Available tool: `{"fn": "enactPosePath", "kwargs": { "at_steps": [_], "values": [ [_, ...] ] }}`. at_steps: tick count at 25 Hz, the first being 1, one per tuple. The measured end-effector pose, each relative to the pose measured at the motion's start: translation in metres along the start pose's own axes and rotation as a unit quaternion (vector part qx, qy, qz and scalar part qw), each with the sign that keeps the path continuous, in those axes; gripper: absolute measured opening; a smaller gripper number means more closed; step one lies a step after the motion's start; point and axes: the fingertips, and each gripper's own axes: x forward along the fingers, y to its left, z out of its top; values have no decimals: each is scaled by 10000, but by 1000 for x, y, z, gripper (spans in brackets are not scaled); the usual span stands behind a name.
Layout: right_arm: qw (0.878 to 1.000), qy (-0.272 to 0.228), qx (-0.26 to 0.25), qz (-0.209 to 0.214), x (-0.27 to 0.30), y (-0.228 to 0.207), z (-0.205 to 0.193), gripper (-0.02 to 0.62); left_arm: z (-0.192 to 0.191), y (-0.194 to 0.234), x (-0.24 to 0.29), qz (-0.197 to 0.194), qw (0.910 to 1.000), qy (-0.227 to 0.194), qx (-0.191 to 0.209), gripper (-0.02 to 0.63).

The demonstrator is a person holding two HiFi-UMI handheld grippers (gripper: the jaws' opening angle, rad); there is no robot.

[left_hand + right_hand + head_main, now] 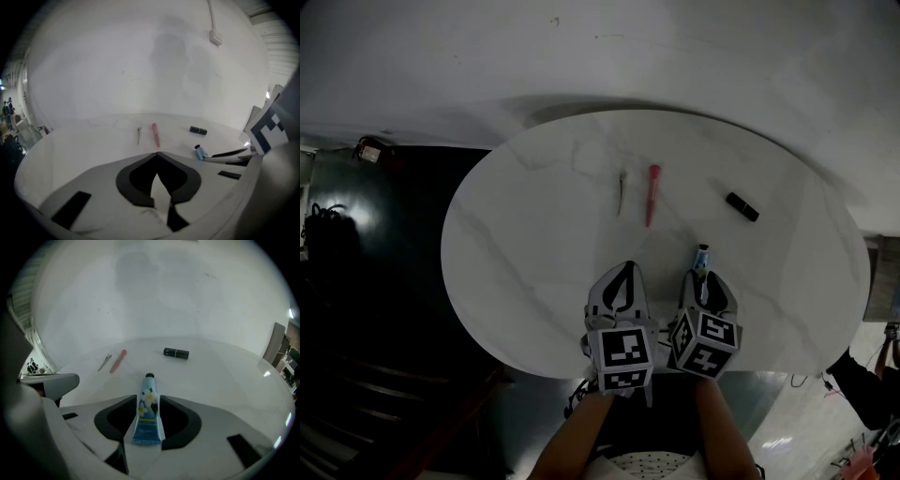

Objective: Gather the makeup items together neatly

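Observation:
A blue hand-cream tube (148,411) with a black cap lies flat on the round white table (516,234), cap pointing away from me. My right gripper (148,397) is open around it, its jaws standing beside the tube with a thin gap on each side. It is at the table's near edge (703,277). My left gripper (627,267) is shut and empty just to its left, its tips meeting (157,153). Farther out lie a red pencil-like stick (652,192), a thin dark clip (621,192) next to it, and a black lipstick (742,206) to the right.
The table's round rim drops to dark floor at the left and near side. A plain white wall stands behind it. A person's arm (862,384) shows at the far lower right.

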Motion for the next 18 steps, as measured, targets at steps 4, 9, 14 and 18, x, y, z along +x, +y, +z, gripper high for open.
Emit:
{"fn": "enactPosePath", "kwargs": {
  "at_steps": [4,9,14,18],
  "values": [
    [10000,91,35,14,1,-1,-3,176,-2,-1,1,-3,10000,35,32,18],
    [9999,150,-48,-14,4,1,-3,176,-4,0,3,4,10000,85,20,18],
    [9995,187,-181,-160,6,1,-6,172,-8,1,4,6,9999,132,14,18],
    [9988,174,-376,-248,6,3,-4,170,-11,0,6,18,9998,205,10,18]
  ]
}}
